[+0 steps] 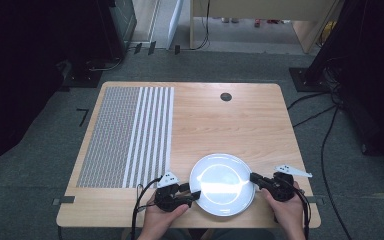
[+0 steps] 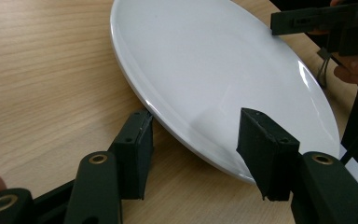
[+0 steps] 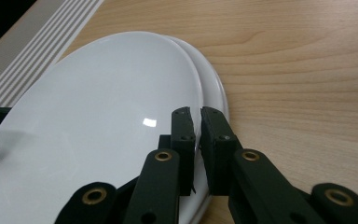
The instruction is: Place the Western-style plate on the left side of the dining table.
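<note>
Plates (image 3: pixel 98 121) stacked on table (image 1: pixel 220 125), right gripper (image 3: pixel 196 116) pinching top rim

A fixed camera is looking forward and down from above the person's side, taking in the whole bench (image 1: pixel 230 125) from some way off. Two more cameras are riding on the grippers, peering low along their own black fingers (image 2: pixel 135 154) at close range. All three are sharing the white plate (image 1: pixel 222 184) near the bench's front edge.
</note>
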### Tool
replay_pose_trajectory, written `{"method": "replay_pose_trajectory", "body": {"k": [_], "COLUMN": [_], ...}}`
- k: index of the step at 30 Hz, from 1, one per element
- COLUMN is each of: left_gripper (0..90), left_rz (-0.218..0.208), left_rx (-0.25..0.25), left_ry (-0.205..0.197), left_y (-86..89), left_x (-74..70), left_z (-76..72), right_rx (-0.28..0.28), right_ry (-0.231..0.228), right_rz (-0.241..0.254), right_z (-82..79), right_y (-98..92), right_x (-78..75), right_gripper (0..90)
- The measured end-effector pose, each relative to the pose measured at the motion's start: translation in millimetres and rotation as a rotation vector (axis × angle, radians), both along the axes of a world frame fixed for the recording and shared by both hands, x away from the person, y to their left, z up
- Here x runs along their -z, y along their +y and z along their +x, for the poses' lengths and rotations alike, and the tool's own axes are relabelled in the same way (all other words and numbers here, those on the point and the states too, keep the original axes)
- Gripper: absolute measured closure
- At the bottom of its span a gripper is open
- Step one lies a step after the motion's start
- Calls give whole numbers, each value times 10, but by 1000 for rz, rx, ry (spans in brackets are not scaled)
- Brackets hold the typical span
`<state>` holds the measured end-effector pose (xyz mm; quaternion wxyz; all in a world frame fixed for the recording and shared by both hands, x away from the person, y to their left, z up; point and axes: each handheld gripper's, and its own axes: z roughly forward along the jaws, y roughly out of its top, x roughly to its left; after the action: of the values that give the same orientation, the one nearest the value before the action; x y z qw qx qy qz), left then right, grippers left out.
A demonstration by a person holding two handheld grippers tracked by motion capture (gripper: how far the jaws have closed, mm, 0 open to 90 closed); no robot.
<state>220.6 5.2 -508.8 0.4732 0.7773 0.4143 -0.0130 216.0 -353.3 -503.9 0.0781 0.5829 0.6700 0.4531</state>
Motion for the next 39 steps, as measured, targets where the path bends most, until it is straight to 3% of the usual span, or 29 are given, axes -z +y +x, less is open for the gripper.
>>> {"method": "replay_pose_trajectory", "body": {"k": [9, 15, 22, 39], "left_gripper": [472, 596, 614, 646], "left_rz": [11, -17, -22, -35], "left_rx": [-9, -28, -18, -22], "left_ry": [-4, 6, 27, 39], "left_y": [112, 229, 285, 309], "left_x": [-64, -78, -92, -87], "left_z": [1, 17, 29, 57], "right_rx": [-29, -43, -53, -4], "right_ry": [5, 7, 13, 61], "right_rz": [22, 34, 56, 155], "right_z": [5, 6, 13, 42], "right_y": [78, 131, 151, 200], "right_x": [19, 31, 46, 173], "right_gripper": [850, 849, 842, 764]}}
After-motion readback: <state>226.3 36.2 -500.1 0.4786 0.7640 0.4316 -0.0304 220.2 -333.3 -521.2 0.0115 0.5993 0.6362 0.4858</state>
